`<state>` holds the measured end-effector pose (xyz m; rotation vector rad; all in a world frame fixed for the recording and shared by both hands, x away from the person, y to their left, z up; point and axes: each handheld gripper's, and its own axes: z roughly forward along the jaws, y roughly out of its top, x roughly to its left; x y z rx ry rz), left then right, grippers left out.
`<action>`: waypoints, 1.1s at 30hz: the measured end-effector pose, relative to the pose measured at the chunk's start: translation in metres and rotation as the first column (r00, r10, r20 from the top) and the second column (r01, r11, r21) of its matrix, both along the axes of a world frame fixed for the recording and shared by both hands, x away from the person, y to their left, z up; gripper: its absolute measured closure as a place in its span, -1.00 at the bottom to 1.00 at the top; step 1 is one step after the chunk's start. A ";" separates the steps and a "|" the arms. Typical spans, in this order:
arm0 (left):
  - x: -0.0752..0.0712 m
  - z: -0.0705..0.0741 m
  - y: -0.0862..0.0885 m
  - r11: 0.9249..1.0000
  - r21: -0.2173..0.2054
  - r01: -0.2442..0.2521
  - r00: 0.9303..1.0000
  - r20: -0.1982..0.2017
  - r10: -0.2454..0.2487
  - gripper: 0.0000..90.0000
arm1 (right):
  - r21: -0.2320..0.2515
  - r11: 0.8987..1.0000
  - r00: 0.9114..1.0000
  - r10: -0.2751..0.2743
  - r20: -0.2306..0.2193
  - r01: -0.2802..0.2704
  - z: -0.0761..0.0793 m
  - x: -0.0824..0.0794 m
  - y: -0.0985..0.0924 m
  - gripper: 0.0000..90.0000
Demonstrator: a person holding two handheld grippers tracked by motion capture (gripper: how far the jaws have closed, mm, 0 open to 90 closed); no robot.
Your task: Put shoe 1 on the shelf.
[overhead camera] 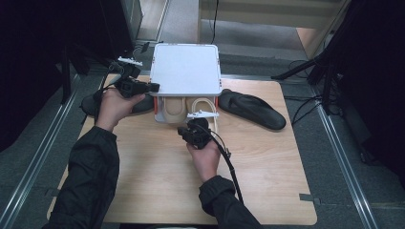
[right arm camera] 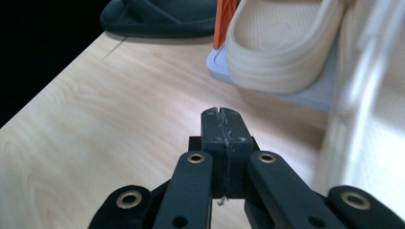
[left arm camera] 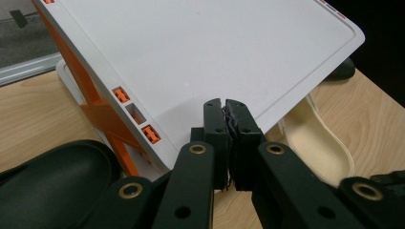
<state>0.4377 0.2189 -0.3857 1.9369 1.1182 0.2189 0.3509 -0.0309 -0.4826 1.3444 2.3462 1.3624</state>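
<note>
From the high view, the left gripper props up the white lid of the box, beige sandals inside. In the left gripper view its jaws look pinched shut at the lid's edge. In the right gripper view the right gripper is closed and empty near a sandal. I'd guess it opens next to grab one.
</note>
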 end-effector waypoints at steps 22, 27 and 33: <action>0.000 0.000 0.000 1.000 -0.002 0.001 1.000 0.003 -0.001 0.96 | -0.017 0.999 0.999 -0.043 0.018 0.043 -0.003 -0.043 -0.094 1.00; 0.000 0.000 0.000 1.000 -0.002 0.002 1.000 0.003 -0.002 0.96 | 0.003 0.998 0.998 -0.066 0.019 0.066 -0.008 -0.049 -0.105 1.00; 0.000 0.000 0.000 1.000 0.000 0.002 1.000 0.004 -0.002 0.96 | -0.046 0.997 0.998 -0.062 0.027 0.063 -0.015 -0.048 -0.103 1.00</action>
